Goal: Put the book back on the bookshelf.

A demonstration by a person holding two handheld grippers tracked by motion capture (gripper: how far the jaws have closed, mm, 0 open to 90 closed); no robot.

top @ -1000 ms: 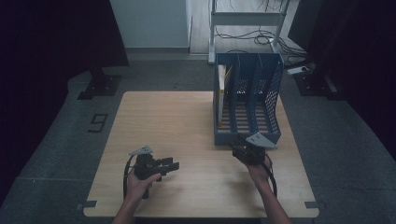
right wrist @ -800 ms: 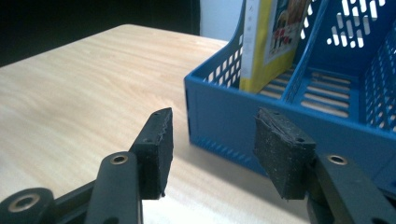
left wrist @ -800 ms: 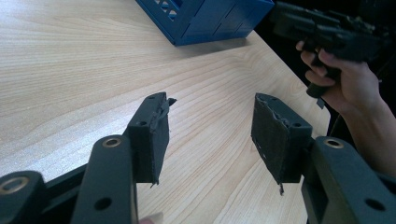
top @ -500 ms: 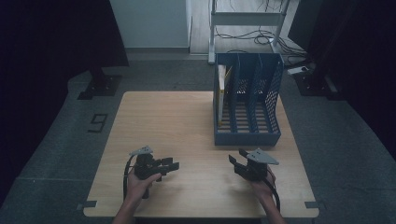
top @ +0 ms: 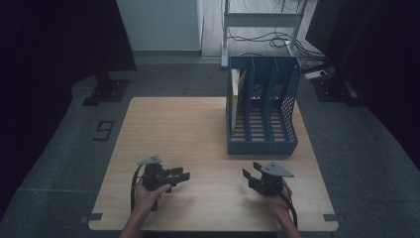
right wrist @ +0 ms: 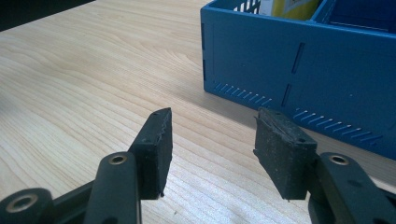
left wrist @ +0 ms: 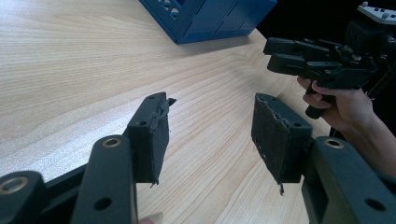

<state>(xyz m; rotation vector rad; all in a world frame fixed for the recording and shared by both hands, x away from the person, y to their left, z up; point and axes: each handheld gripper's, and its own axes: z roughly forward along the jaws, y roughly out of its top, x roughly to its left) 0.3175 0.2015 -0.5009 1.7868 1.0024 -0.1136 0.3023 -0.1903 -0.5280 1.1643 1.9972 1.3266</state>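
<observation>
The right gripper [top: 253, 179] has drawn back from the front of the blue file rack [top: 262, 144] toward the near edge of the bench [top: 163, 129] and sunk lower. It now sits well apart from the rack, its empty jaws pointing left.

The pale wooden worktop [top: 188, 129] shows a fine lengthwise grain. The blue plastic file rack [top: 262, 111] has perforated lattice walls and holds a yellow-and-white folder [top: 235, 94]. Both tongs, left [top: 184, 176] and right [top: 249, 179], are matt black with grey top plates.
</observation>
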